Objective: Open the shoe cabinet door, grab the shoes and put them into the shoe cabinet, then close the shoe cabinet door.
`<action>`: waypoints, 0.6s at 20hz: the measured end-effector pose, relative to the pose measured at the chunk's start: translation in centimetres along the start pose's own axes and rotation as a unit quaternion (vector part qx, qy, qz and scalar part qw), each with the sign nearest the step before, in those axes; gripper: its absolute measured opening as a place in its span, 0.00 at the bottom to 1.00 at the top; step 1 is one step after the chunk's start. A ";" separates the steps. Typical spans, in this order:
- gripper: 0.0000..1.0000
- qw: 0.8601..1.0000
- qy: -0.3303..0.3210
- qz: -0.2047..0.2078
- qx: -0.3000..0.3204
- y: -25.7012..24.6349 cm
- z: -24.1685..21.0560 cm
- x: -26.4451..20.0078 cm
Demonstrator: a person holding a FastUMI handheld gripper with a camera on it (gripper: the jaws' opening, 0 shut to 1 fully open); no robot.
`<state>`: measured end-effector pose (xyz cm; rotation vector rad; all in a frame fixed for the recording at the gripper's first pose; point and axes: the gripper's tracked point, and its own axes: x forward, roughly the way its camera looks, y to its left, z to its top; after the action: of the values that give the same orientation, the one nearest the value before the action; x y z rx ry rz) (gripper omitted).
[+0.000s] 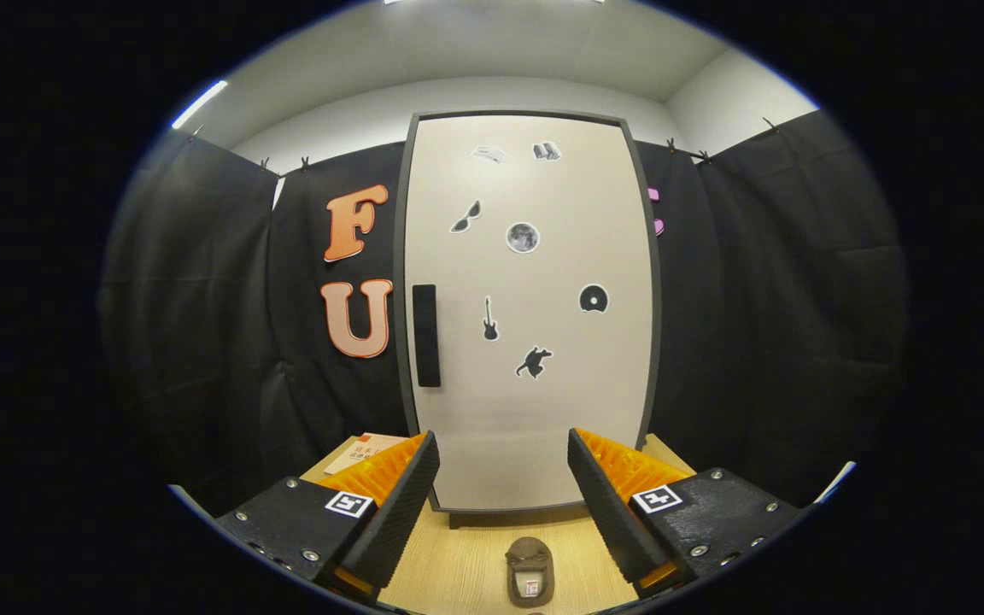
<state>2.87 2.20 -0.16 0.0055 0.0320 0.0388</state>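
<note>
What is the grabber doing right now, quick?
Gripper: open, holding nothing; its fingers are spread apart, facing the closed cabinet door, with the shoe on the floor between them.

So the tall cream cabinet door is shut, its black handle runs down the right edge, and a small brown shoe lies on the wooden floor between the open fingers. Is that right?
Almost. In the gripper view the long black handle sits on the left edge of the tall cream cabinet door, not the right. The rest holds: the door is shut, and the small brown shoe lies on the light wooden floor between the open fingers of the gripper.
</note>
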 end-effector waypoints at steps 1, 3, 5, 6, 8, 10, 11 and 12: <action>0.95 1.000 0.000 0.005 -0.003 0.5 0.2 0.6; 0.95 1.000 -0.005 0.015 -0.014 1.6 0.9 2.1; 0.95 0.999 -0.014 0.023 -0.020 3.0 1.7 3.6; 0.95 0.999 -0.018 0.028 -0.021 3.7 2.0 4.6; 0.95 0.999 -0.023 0.038 -0.025 5.2 2.5 6.5; 0.95 0.998 -0.022 0.042 -0.033 6.3 2.6 8.3; 0.95 0.998 -0.023 0.044 -0.034 6.7 2.8 9.2; 0.95 0.998 -0.022 0.046 -0.031 7.2 2.8 10.0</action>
<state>12.68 9.81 2.38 -0.0545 -0.0142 0.1320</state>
